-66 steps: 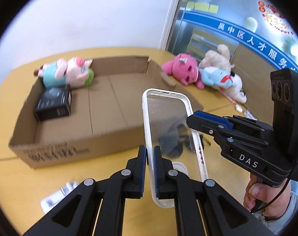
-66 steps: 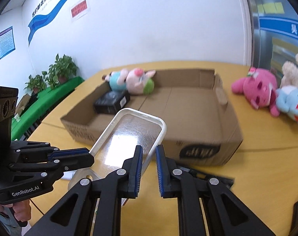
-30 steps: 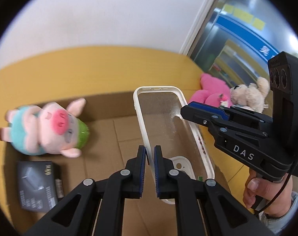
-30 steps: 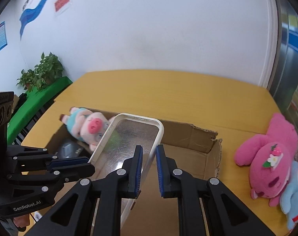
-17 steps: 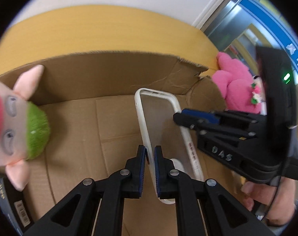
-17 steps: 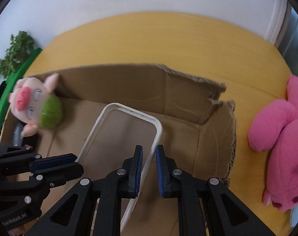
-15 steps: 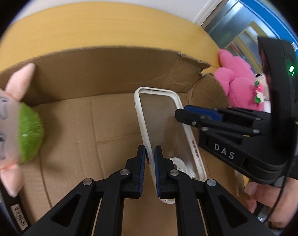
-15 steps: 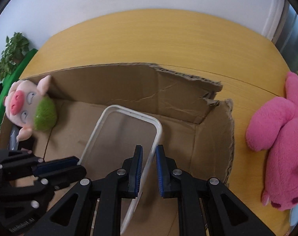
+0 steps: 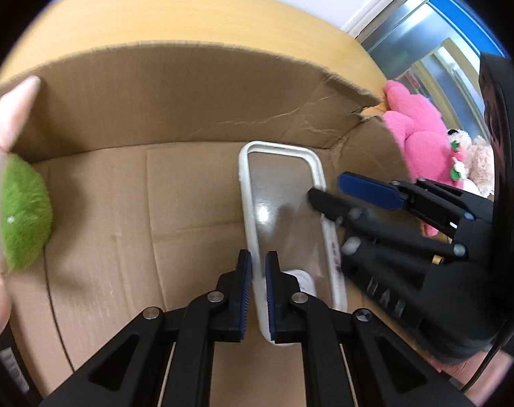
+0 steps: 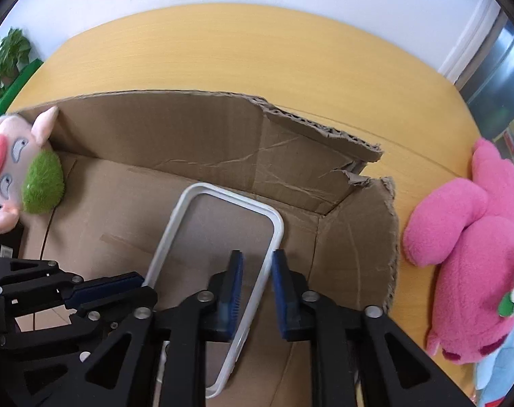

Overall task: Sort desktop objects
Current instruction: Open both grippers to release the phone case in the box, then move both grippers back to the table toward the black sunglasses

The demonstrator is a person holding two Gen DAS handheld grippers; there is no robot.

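A clear phone case with a white rim (image 9: 284,210) hangs low over the floor of the open cardboard box (image 9: 175,101). My left gripper (image 9: 258,291) is shut on its left rim. My right gripper (image 10: 256,291) has its jaws apart on either side of the case's right rim (image 10: 269,268), no longer pinching it. The right gripper also shows in the left wrist view (image 9: 341,193), jaws parted. The case sits near the box's torn right corner (image 10: 362,169).
A pig plush with a green part (image 10: 26,173) lies in the box at the left, beside a black packet (image 10: 6,240). A pink plush (image 10: 474,247) and a beige plush (image 9: 480,166) lie on the yellow table (image 10: 257,47) right of the box.
Both grippers carried the case from above the table down into the box. The right gripper's jaws have just opened off the case's rim; the left stays shut on it.
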